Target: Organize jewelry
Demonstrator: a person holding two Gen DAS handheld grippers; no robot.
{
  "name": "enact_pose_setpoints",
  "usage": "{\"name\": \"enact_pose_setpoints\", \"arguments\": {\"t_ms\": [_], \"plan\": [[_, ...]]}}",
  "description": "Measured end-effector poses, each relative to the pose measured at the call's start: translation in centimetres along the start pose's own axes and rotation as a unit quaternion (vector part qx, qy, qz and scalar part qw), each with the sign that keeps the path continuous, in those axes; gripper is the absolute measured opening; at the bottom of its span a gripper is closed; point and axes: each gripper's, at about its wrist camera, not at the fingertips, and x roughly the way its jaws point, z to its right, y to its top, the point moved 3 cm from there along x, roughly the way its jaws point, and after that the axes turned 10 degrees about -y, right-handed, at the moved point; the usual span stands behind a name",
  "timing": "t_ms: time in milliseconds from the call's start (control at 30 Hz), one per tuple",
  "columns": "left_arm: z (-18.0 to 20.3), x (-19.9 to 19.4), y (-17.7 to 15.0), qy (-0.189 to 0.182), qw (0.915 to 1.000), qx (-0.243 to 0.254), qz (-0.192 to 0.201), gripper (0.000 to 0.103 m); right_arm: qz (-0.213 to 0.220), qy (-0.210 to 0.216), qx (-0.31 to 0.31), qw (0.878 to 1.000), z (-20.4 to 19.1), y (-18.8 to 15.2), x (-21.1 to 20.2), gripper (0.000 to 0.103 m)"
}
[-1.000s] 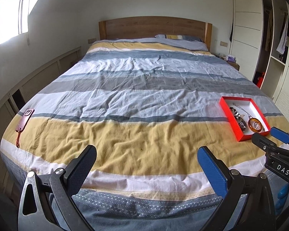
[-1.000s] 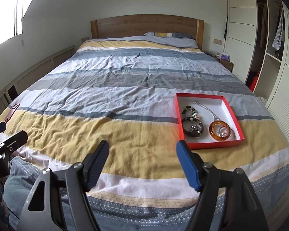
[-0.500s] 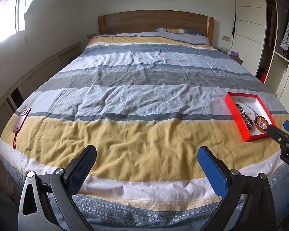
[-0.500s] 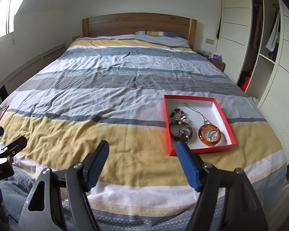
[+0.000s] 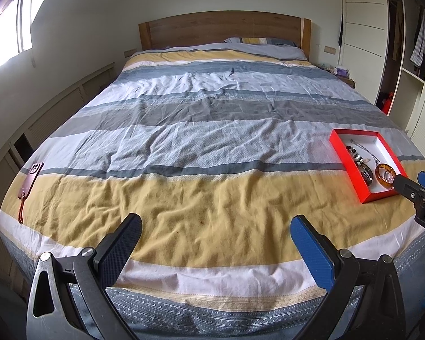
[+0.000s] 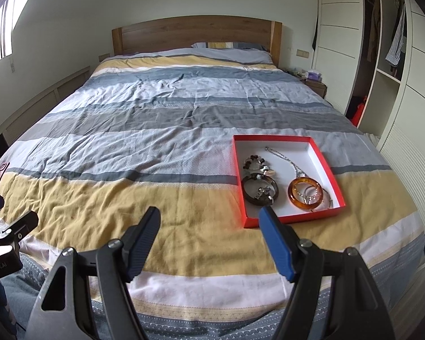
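red shallow cardboard tray sits lower right; tangled chains inside may snag the wide-open, empty right hand-held gripper.

Daylight pours in from the window at the upper left of the frame, blown out to pure white in both views. The bed is evenly and softly lit, creases in the cover showing only faint shadows. The wardrobe recess at the upper right sits in dimmer shade. Focus is sharp across the middle. Fisheye distortion bends the walls and bed edges into curves, and the corners of each frame fall off into black vignette.
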Motion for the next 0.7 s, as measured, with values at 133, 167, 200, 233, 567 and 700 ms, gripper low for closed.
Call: {"name": "enact_pose_setpoints", "arguments": {"t_ms": [133, 167, 200, 233, 567, 700], "plan": [[0.07, 0.05, -0.04, 0.000, 1.0000, 0.001, -0.001, 0.102, 0.000, -0.001, 0.002, 1.000, 0.19, 0.06, 0.08, 0.071], [0.07, 0.04, -0.03, 0.000, 1.0000, 0.001, -0.001, 0.102, 0.000, 0.000, 0.003, 1.000, 0.21, 0.06, 0.08, 0.071], [0.08, 0.05, -0.07, 0.000, 1.0000, 0.000, 0.000, 0.102, 0.000, 0.001, 0.002, 1.000, 0.17, 0.06, 0.05, 0.071], [0.12, 0.07, -0.08, 0.000, 1.0000, 0.000, -0.001, 0.102, 0.000, 0.000, 0.002, 1.000, 0.19, 0.05, 0.07, 0.071], [-0.19, -0.03, -0.08, -0.003, 1.0000, -0.005, 0.001, 0.102, -0.001, 0.000, 0.002, 1.000, 0.35, 0.08, 0.04, 0.071], [-0.22, -0.11, -0.16, -0.005, 1.0000, -0.007, 0.001, 0.102, -0.002, -0.001, 0.002, 1.000, 0.51, 0.13, 0.11, 0.071]]}}
